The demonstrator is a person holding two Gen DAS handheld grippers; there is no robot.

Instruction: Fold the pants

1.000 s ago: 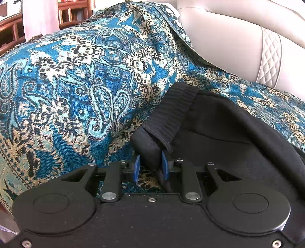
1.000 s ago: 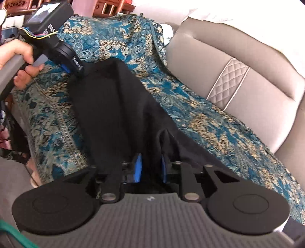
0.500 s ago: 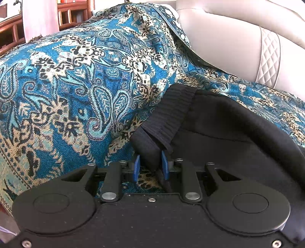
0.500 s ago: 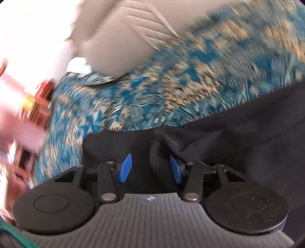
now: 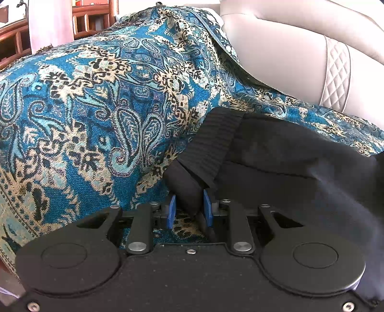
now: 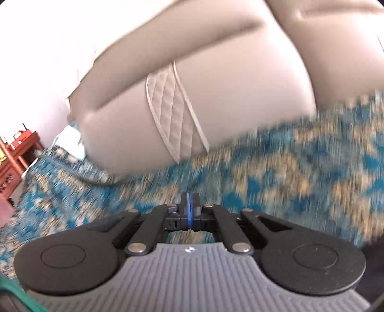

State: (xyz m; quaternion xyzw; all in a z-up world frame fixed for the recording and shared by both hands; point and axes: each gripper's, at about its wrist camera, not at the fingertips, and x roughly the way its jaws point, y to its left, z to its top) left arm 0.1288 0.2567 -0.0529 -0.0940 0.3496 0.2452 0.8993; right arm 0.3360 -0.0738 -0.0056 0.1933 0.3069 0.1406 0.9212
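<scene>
Black pants point(image 5: 288, 163) lie on a blue paisley throw point(image 5: 96, 115) over a sofa. Their ribbed waistband point(image 5: 211, 144) runs down to my left gripper point(image 5: 189, 206), which is shut on the waistband's corner. My right gripper point(image 6: 190, 204) is shut with its blue pads together and nothing between them, above the blurred throw point(image 6: 276, 172). Only a dark edge of the pants point(image 6: 374, 249) shows at the right of the right wrist view.
The beige leather sofa back point(image 5: 288, 60) with a quilted strip point(image 5: 336, 72) rises behind the throw; it also fills the top of the right wrist view point(image 6: 216, 84). Red-brown wooden furniture point(image 5: 91, 19) stands at the far left.
My right gripper let go of the pants, closed empty and swung away toward the sofa back. My left gripper kept its hold and barely moved.
</scene>
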